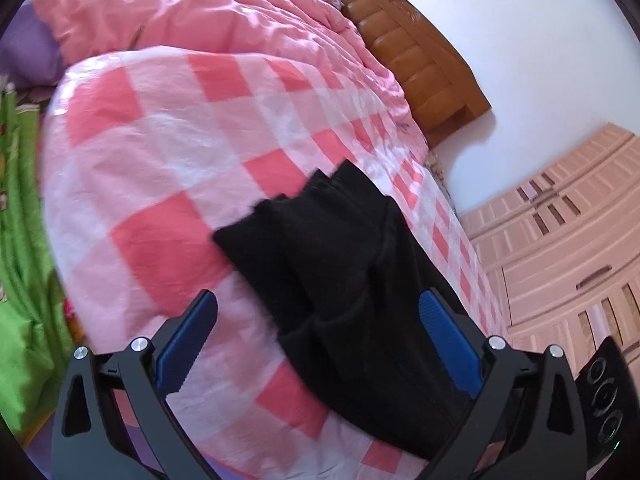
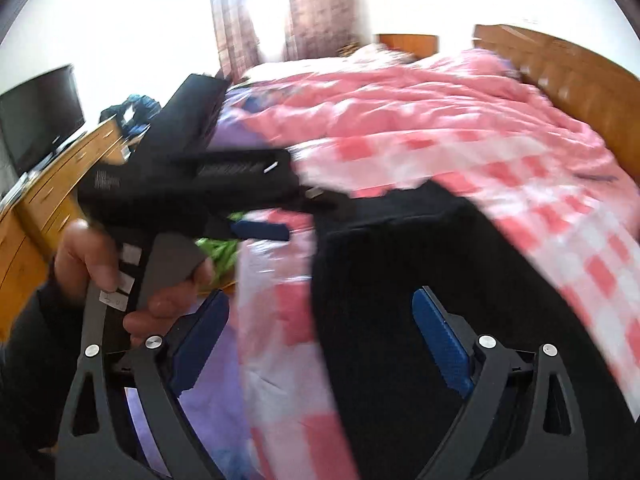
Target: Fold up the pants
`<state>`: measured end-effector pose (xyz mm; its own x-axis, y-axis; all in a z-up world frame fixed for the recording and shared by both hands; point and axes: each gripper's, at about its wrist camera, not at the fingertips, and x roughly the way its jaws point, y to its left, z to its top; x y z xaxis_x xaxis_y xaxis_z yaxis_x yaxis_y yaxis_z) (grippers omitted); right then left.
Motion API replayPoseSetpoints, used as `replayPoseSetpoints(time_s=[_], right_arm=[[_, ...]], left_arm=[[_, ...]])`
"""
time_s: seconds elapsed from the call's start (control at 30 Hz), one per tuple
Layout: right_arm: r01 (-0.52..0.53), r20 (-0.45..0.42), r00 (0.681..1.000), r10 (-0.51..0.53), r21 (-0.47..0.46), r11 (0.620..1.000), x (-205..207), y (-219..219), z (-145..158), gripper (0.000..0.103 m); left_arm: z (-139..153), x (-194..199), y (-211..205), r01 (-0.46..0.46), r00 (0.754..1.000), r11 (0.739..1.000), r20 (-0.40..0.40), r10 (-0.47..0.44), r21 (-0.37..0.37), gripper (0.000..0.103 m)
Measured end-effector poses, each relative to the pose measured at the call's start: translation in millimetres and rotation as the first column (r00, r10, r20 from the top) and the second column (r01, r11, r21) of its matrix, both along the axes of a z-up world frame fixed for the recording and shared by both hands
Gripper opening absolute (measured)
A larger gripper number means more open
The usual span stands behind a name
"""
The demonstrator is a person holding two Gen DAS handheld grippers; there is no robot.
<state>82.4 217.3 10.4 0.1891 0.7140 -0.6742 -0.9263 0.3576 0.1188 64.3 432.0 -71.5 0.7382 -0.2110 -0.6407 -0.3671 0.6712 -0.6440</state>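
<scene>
The black pants (image 1: 352, 280) are seen in the lower centre of the left wrist view, lying on the pink and white checked sheet (image 1: 168, 168) of the bed. One end of the pants is pointed toward the middle of the frame, and the cloth is seen doubled in layers there. In the right wrist view the pants (image 2: 400, 300) are spread over the lower centre and lower right of the frame, on the same checked sheet (image 2: 560, 216); this picture is blurred, so the folds cannot be read.

The left gripper (image 1: 318, 344) is shown at the bottom of its view with the blue pads (image 1: 188, 344) held wide apart, and nothing is gripped between them. The pants are seen between and beyond the pads. The right gripper (image 2: 320, 340) is shown at the bottom of its view with its tongs also wide apart, above the pants, with nothing clamped.

In the left part of the right wrist view the left gripper (image 2: 264, 216) is seen from the side, held by a hand (image 2: 132, 280) at its grey handle.

A crumpled pink quilt (image 1: 208, 12) is seen at the top of the left wrist view. A wooden headboard (image 1: 408, 44) is placed in the upper right, and a pink wardrobe (image 1: 560, 248) at the right. A green cloth (image 1: 24, 280) is seen at the left edge. In the right wrist view a dark television (image 2: 40, 112) on a wooden cabinet (image 2: 52, 184) is seen at the left, and a curtain (image 2: 280, 8) at the top.
</scene>
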Motion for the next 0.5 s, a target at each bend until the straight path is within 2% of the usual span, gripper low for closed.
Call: replayPoseSetpoints(time_s=[0.1, 0.23, 0.4, 0.47, 0.5], right_arm=[[0.117, -0.001, 0.993, -0.117, -0.005, 0.993, 24.3, -30.5, 0.7, 0.09], [0.284, -0.016, 0.958, -0.285, -0.041, 0.958, 62.0, -80.8, -9.7, 0.09], [0.446, -0.033, 0.891, -0.452, -0.114, 0.888, 93.6, -135.6, -26.4, 0.09], [0.482, -0.048, 0.869, -0.492, -0.133, 0.866, 96.4, -152.8, -33.1, 0.09], [0.486, -0.057, 0.866, -0.498, -0.147, 0.862, 97.5, -158.4, -38.3, 0.09]], left_arm=[[-7.7, 13.9, -5.7, 0.026, 1.0, 0.999, -0.006, -0.026, -0.02, 0.099], [-16.0, 26.9, -4.6, 0.028, 0.999, 0.999, 0.02, -0.027, -0.03, 0.086], [-21.9, 37.9, -3.3, 0.001, 0.999, 1.0, 0.045, -0.002, 0.028, 0.069], [-23.3, 39.3, -7.8, 0.018, 0.998, 0.999, 0.064, -0.021, 0.049, 0.044], [-24.2, 39.3, -8.5, 0.021, 0.997, 0.999, 0.075, -0.024, 0.039, 0.04]])
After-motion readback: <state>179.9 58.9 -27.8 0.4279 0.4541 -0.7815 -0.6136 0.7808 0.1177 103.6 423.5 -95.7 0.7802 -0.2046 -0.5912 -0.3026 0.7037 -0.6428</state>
